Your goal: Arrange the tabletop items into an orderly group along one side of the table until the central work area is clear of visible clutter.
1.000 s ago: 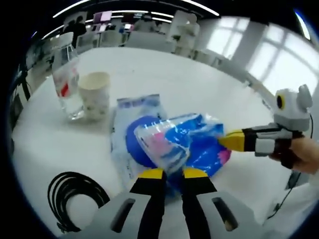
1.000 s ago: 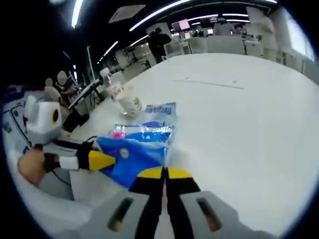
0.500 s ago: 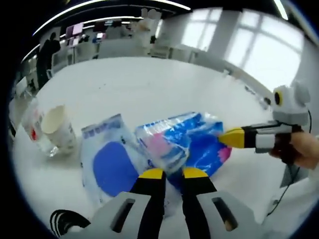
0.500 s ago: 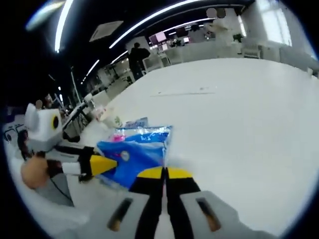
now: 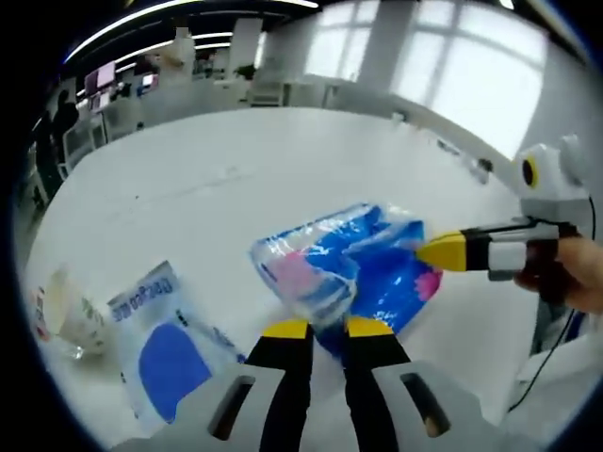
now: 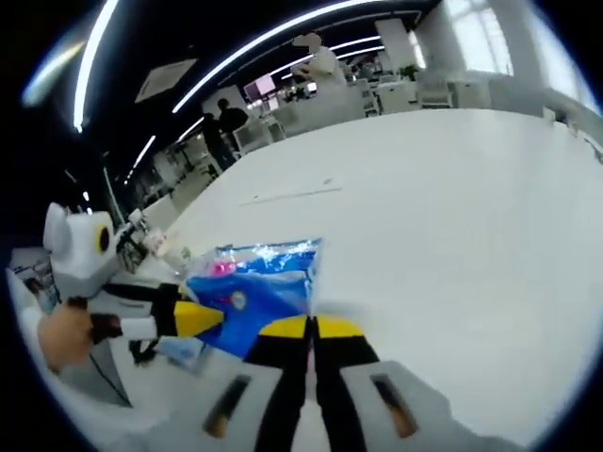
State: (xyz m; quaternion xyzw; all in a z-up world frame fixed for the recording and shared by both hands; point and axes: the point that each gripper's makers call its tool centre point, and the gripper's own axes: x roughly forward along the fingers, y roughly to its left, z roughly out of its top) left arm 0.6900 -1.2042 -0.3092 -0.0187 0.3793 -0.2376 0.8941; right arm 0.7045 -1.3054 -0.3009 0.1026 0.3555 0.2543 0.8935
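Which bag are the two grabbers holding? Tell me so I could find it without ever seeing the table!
Start at the big white table. Near its edge, the left gripper and the right gripper both pinch one shiny blue packet. It is crinkly, with a pink patch, and held up, unlike the flat pale pouch with a blue oval lying beside the paper cup.

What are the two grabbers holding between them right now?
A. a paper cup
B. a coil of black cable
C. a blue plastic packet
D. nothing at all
C: the left grabber and the right grabber both pinch edges of the blue plastic packet; the paper cup stands apart on the table.
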